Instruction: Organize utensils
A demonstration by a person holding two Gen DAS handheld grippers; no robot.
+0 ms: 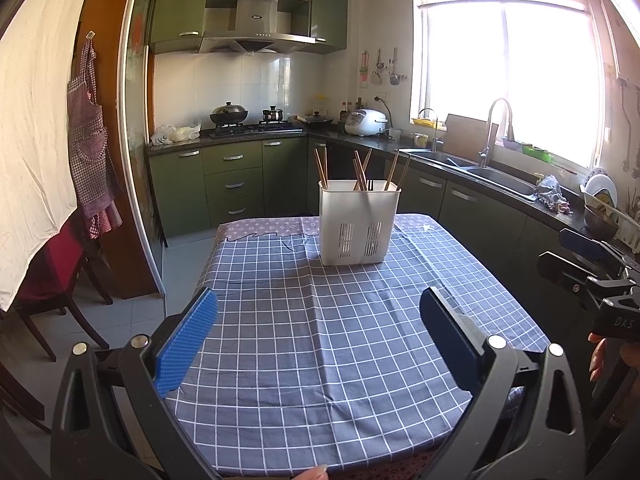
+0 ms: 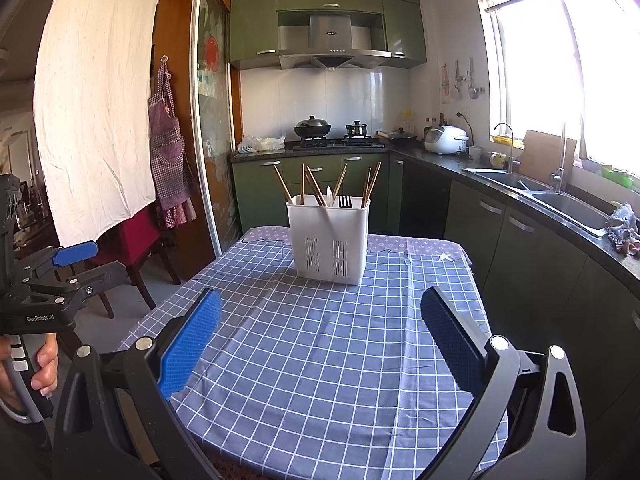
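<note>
A white slotted utensil holder (image 1: 357, 227) (image 2: 328, 237) stands upright at the far end of the table (image 1: 304, 344) (image 2: 304, 360), which wears a blue checked cloth. Several wooden chopsticks (image 1: 321, 169) (image 2: 313, 188) lean in the holder, and a black fork (image 2: 345, 201) and a pale spoon show in the right wrist view. My left gripper (image 1: 318, 334) hovers open over the near half of the cloth, holding nothing. My right gripper (image 2: 320, 336) is open and empty too, well short of the holder. Each gripper shows at the edge of the other's view, left gripper (image 2: 64, 268) and right gripper (image 1: 588, 268).
Green kitchen cabinets, a stove with pots (image 1: 229, 115) and a sink counter (image 1: 492, 176) run behind and to the right of the table. A red chair (image 2: 132, 248) stands at the left by a hanging apron (image 2: 168, 160). A person's hand (image 2: 44, 364) grips the left handle.
</note>
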